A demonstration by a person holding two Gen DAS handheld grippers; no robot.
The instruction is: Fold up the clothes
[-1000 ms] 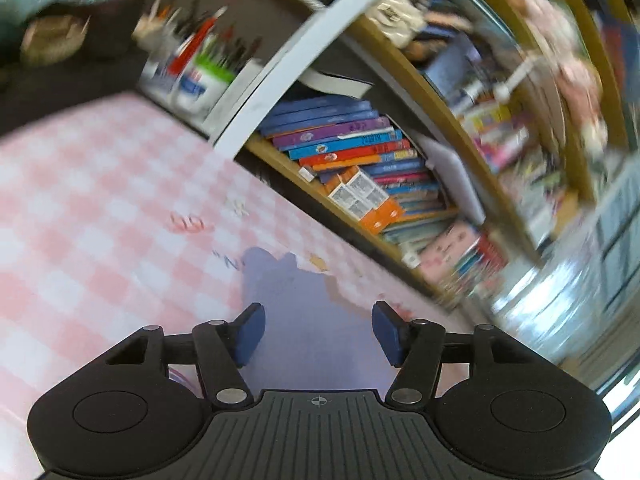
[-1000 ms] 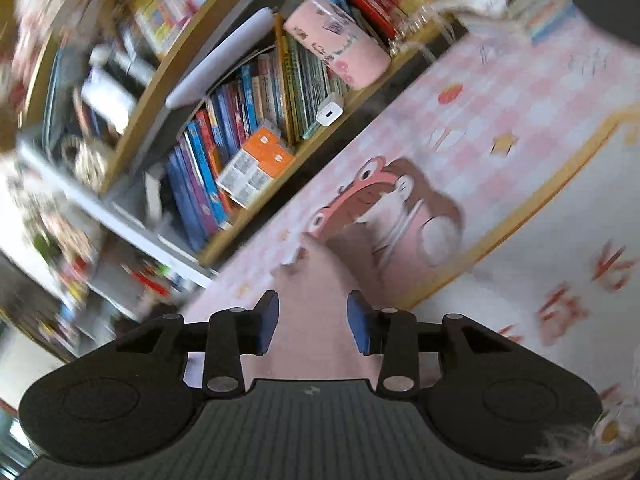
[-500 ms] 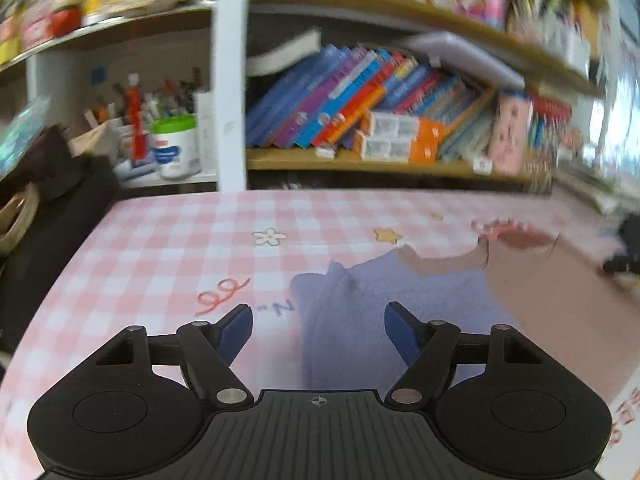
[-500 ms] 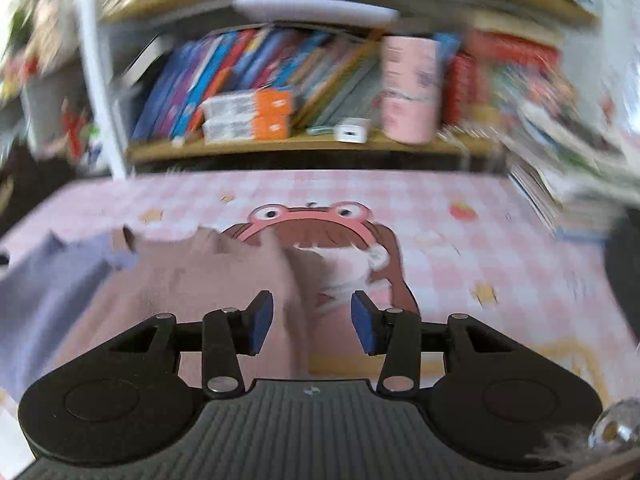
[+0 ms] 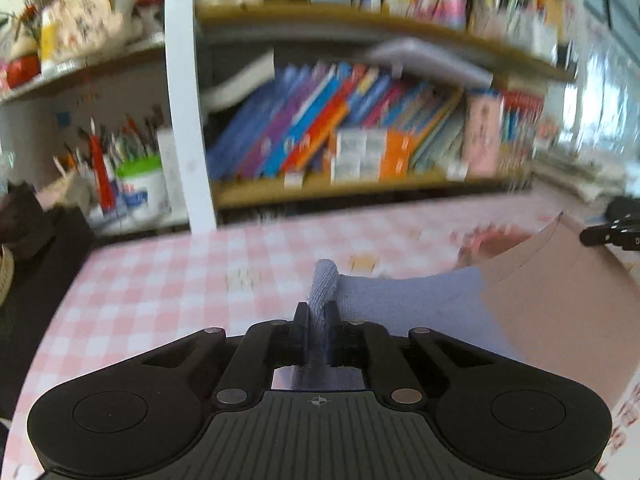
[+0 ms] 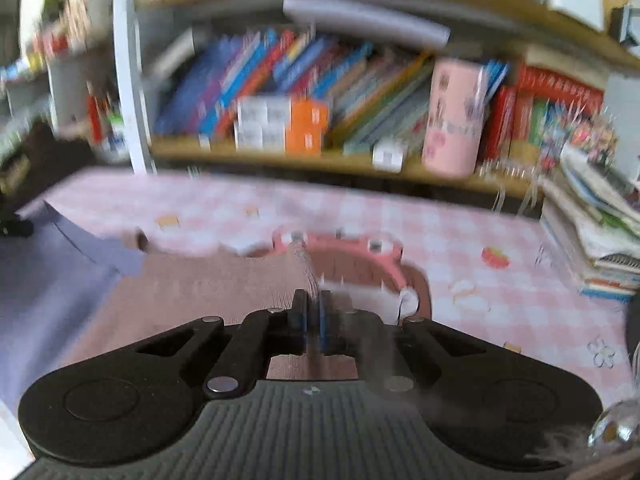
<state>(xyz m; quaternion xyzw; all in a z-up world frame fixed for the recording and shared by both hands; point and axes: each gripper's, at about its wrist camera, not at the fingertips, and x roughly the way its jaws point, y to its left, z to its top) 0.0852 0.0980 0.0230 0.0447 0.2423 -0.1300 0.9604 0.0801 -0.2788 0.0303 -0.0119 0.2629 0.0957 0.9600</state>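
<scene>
Left wrist view: the left gripper (image 5: 317,320) is clamped narrow on a bunched, ribbed lavender edge of the garment (image 5: 404,296), which stretches taut from there over the pink checked tablecloth (image 5: 160,280) into a brown panel.

Right wrist view: the right gripper (image 6: 313,312) pinches the garment's (image 6: 208,284) brown knit edge above the tablecloth (image 6: 460,232), before the bookshelf (image 6: 320,160).
</scene>
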